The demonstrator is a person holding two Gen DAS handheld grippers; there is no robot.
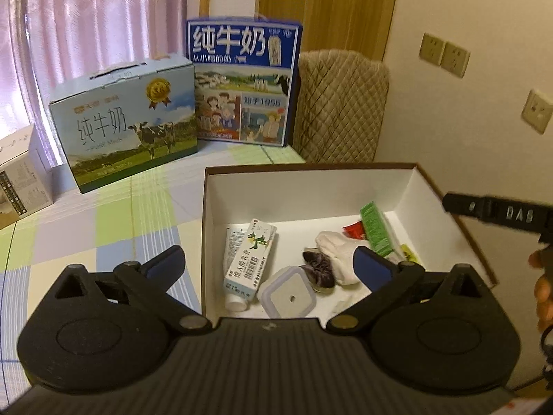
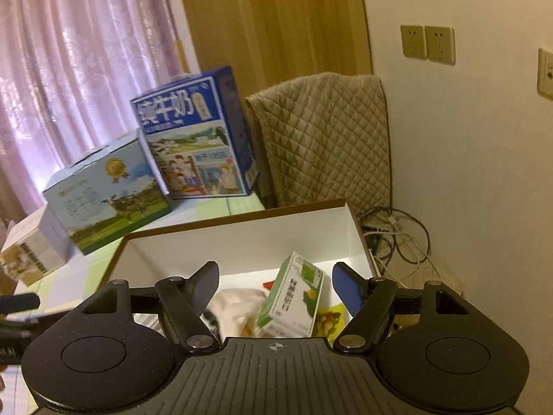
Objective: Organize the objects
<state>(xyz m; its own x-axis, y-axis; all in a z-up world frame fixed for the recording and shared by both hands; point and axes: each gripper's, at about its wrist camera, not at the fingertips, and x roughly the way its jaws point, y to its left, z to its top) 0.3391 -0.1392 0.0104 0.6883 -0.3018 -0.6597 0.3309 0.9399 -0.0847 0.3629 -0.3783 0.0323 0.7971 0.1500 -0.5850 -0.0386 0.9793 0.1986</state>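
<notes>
Checked bench (image 1: 103, 214) under everything, carrying the white-lined storage box (image 1: 311, 186) as the landmark. Beyond the storage box, against pink curtains (image 1: 86, 17): tall blue milk carton case (image 1: 242, 83) upright, pale blue milk case (image 1: 128, 121) to the left of it, small white box (image 1: 20, 173) further left. Quilted chair back (image 1: 338, 107) behind the storage box's far right corner; tangled cables (image 2: 397, 238) on the floor just past its right wall.

Inside the storage box, toward the near wall: white cloth (image 1: 337, 259) near the middle, toothpaste-style carton (image 1: 250, 259) left of it lying flat over a white tube (image 1: 235, 269), green carton (image 1: 376, 230) tilted at the right side over a red wrapper (image 1: 354, 231), square clear lid (image 1: 288, 297) touching the near wall, dark scrunchie (image 1: 318, 269) between lid and cloth, yellow packet (image 2: 328, 318) at the right.

Left gripper (image 1: 269, 263) above the near wall, jaws wide apart, holding nothing. Right gripper (image 2: 276, 287) above the right part of the storage box, jaws apart, green carton between them but untouched by either finger. Fingertips of a hand (image 1: 542, 287) at the right of the storage box.
</notes>
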